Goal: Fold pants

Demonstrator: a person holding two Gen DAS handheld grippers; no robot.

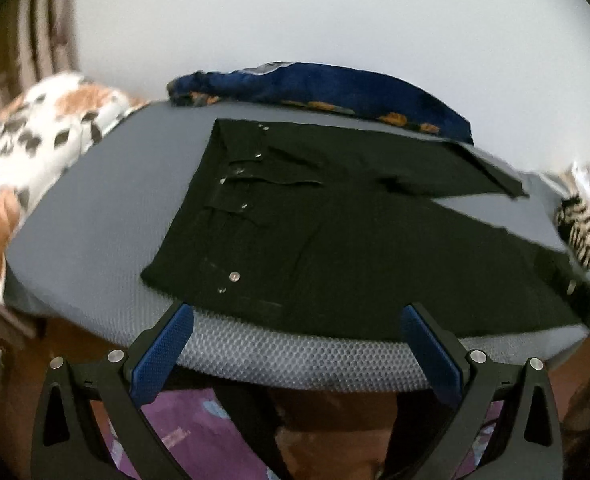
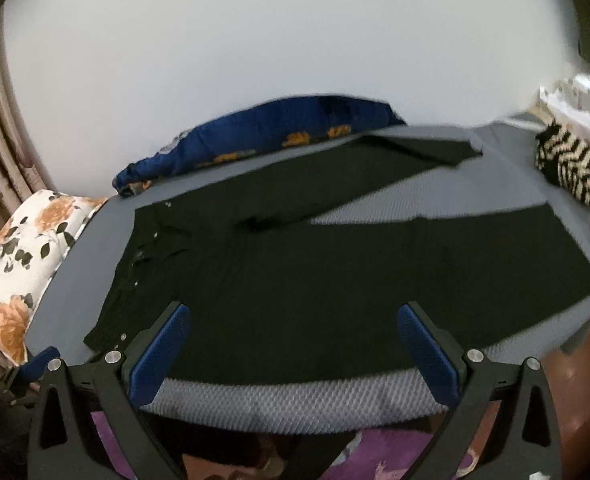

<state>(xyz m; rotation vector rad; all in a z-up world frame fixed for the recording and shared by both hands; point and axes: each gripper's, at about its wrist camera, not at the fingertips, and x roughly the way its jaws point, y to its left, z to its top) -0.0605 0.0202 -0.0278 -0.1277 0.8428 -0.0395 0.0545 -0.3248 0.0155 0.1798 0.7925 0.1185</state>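
Note:
Black pants [image 1: 335, 216] lie spread flat on a grey mattress [image 1: 95, 216], waistband with metal buttons to the left, two legs running right with a gap between them. My left gripper [image 1: 297, 312] is open and empty, hovering at the near edge over the waist end. In the right wrist view the pants [image 2: 335, 280] fill the middle, legs splitting toward the far right. My right gripper [image 2: 295, 312] is open and empty above the near leg. The left gripper's blue tip [image 2: 41, 358] shows at the lower left.
A blue patterned cloth [image 1: 335, 88] lies along the far edge by the white wall. A floral pillow [image 1: 35, 152] sits at the left end. A black-and-white striped cloth [image 2: 571, 168] lies at the right end. The mattress's mesh side [image 1: 295, 360] faces me.

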